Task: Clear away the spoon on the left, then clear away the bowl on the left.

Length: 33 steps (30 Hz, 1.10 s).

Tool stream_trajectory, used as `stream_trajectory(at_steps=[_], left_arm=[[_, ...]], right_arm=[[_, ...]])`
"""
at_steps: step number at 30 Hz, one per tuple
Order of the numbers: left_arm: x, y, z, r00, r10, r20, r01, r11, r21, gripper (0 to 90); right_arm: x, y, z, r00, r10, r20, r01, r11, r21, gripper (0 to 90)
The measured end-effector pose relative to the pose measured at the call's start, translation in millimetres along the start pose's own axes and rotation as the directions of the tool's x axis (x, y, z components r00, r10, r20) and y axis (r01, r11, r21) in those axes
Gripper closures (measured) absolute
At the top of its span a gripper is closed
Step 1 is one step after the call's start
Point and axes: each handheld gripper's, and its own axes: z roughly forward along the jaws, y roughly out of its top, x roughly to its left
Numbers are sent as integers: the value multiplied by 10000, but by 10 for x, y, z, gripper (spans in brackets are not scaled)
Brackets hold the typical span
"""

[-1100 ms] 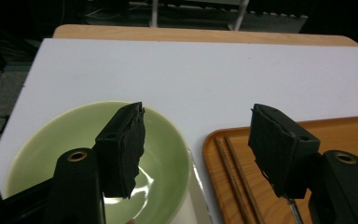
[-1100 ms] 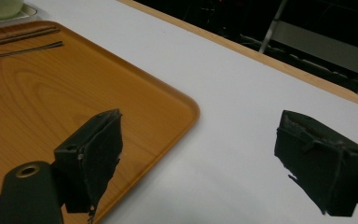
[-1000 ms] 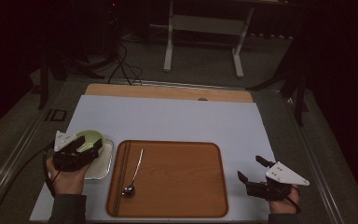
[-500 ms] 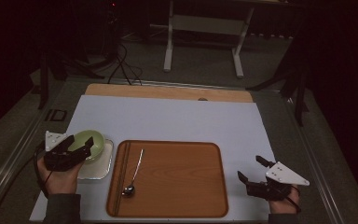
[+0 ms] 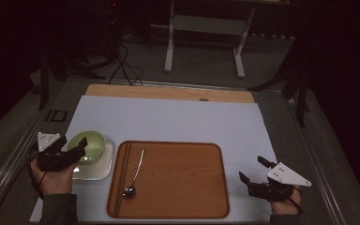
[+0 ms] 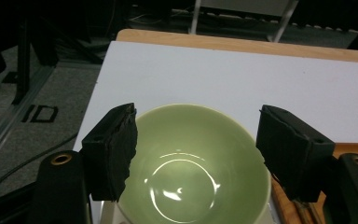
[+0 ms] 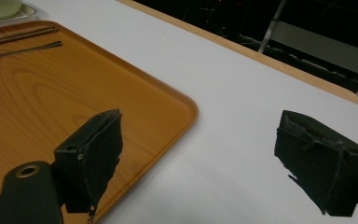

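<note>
A pale green bowl [image 5: 91,143] stands on a white square plate [image 5: 96,168] at the left of the white mat. My left gripper [image 5: 75,149] points at it from the left. In the left gripper view the bowl [image 6: 191,172] sits between the spread jaws of the left gripper [image 6: 198,113], which is open; the jaws have just been opening. A spoon [image 5: 135,174] and dark chopsticks [image 5: 122,178] lie on the wooden tray [image 5: 178,187]. My right gripper [image 5: 251,168] hovers right of the tray, open and with nothing in it [image 7: 200,119].
The white mat [image 5: 178,122] covers a wooden table top whose far edge [image 5: 168,92] shows behind it. The tray's corner [image 7: 177,100] lies just left of the right gripper. Cables and a metal stand are on the floor beyond the table.
The left gripper has drawn back to the left, off the bowl, and its jaws stand wider. The bowl stays on its plate. The right gripper has not moved.
</note>
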Motion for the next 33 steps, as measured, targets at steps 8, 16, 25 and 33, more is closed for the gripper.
stream_trajectory(at_steps=[8, 16, 25, 33], left_arm=[[106, -32, 37, 9990, -363, -248, 365, 9993, 55, 282], [166, -73, 111, 9974, -484, -532, 498, 9985, 247, 282], [238, -118, 175, 9935, -808, -798, 843, 9956, 410, 282], [276, -163, 254, 9902, -963, -1007, 1039, 9919, 730, 286]], right_arm=[[-2, 0, 1, 10000, -5, 11, 5, 10000, -2, 145], [-4, -1, -1, 10000, 6, 17, -6, 10000, -3, 145], [-1, 0, 4, 10000, 24, -10, -24, 10000, 3, 145], [-1, -2, 1, 10000, 42, -2, -42, 10000, 11, 145]])
